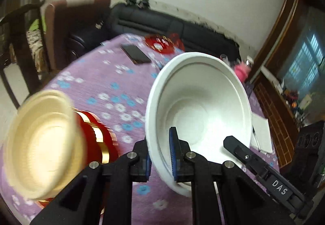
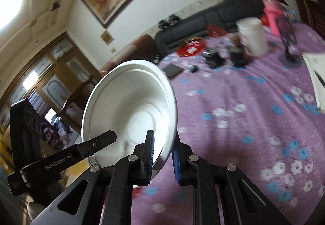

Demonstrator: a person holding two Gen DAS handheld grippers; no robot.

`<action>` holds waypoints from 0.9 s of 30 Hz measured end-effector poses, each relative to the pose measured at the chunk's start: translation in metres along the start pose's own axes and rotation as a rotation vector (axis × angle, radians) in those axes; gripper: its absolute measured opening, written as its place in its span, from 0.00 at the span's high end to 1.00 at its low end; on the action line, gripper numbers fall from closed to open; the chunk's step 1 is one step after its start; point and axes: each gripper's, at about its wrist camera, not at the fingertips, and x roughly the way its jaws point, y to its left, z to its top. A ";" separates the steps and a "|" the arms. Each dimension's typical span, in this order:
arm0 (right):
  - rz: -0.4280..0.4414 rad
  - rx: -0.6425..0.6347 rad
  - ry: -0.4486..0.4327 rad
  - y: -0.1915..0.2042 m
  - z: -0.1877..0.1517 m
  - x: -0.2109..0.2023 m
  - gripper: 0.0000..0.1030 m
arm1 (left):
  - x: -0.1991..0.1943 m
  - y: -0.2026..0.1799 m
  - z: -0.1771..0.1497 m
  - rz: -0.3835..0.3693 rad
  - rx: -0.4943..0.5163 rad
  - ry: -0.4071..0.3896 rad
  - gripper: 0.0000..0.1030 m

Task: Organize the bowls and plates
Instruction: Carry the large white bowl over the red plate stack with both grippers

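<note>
A white bowl [image 1: 203, 107] is tilted in the air above the purple flowered tablecloth [image 1: 105, 83]. My left gripper [image 1: 161, 161] is shut on its left rim, one blue pad inside, one outside. My right gripper [image 2: 163, 157] is shut on the opposite rim of the same white bowl [image 2: 130, 111]; its finger shows in the left wrist view [image 1: 243, 154], and the left finger shows in the right wrist view [image 2: 97, 142]. A cream bowl [image 1: 40, 143] sits on a red and gold plate [image 1: 99, 135] at the left.
On the table lie a dark phone [image 1: 136, 53], a red round tray [image 2: 191, 45], a white bucket [image 2: 252, 35], a pink bottle [image 2: 273, 16], dark clutter [image 2: 225, 55] and white paper [image 2: 315, 74]. A black sofa [image 1: 162, 22] and wooden chair [image 1: 22, 46] stand beyond.
</note>
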 end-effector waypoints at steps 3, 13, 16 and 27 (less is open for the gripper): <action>0.010 -0.072 0.008 0.037 0.005 0.005 0.82 | -0.027 0.025 0.003 0.022 -0.042 -0.045 0.87; 0.065 -0.149 0.147 0.114 -0.002 0.075 0.82 | -0.056 0.113 0.019 0.117 -0.209 -0.068 0.86; 0.048 -0.140 0.181 0.116 -0.008 0.092 0.82 | -0.047 0.135 0.016 0.116 -0.253 -0.024 0.86; 0.022 -0.214 0.223 0.147 -0.007 0.108 0.82 | -0.065 0.157 0.015 0.099 -0.281 -0.060 0.85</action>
